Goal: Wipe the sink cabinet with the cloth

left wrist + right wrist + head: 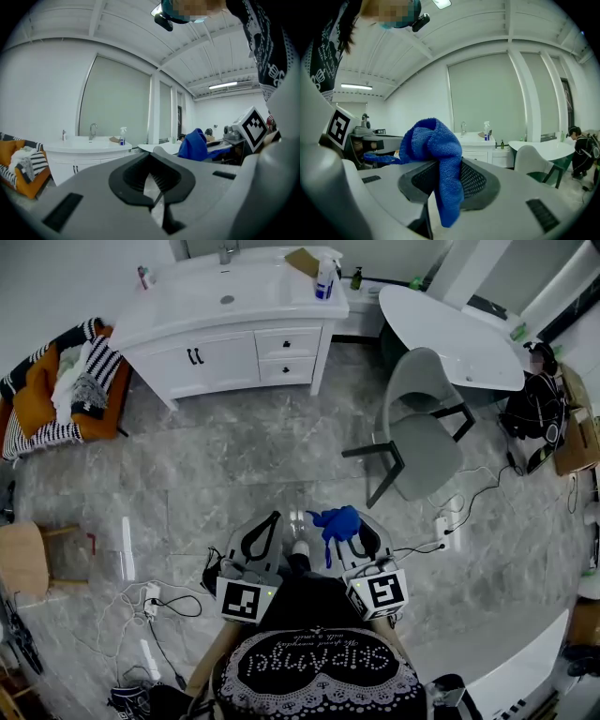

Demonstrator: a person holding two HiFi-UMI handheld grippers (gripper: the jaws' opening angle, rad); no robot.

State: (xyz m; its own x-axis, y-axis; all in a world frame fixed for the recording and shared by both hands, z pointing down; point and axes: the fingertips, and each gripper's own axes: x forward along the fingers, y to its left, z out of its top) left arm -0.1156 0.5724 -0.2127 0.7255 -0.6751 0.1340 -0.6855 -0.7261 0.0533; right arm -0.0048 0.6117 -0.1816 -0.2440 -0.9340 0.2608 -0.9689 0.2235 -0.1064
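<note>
The white sink cabinet (234, 329) stands far off at the top of the head view, with a faucet (226, 253) and a spray bottle (324, 279) on its top; it is small in the left gripper view (86, 152) and the right gripper view (474, 144). My right gripper (349, 531) is shut on a blue cloth (336, 522) that bunches above the jaws and hangs down between them (440, 159). My left gripper (265, 530) is shut with nothing in it (157, 190). Both are held close to my body, well short of the cabinet.
A grey chair (417, 423) stands to the right between me and a white oval table (450, 334). An orange seat with striped cloths (61, 390) sits left of the cabinet. Cables and power strips (150, 601) lie on the grey tiled floor. A person sits at far right (539, 395).
</note>
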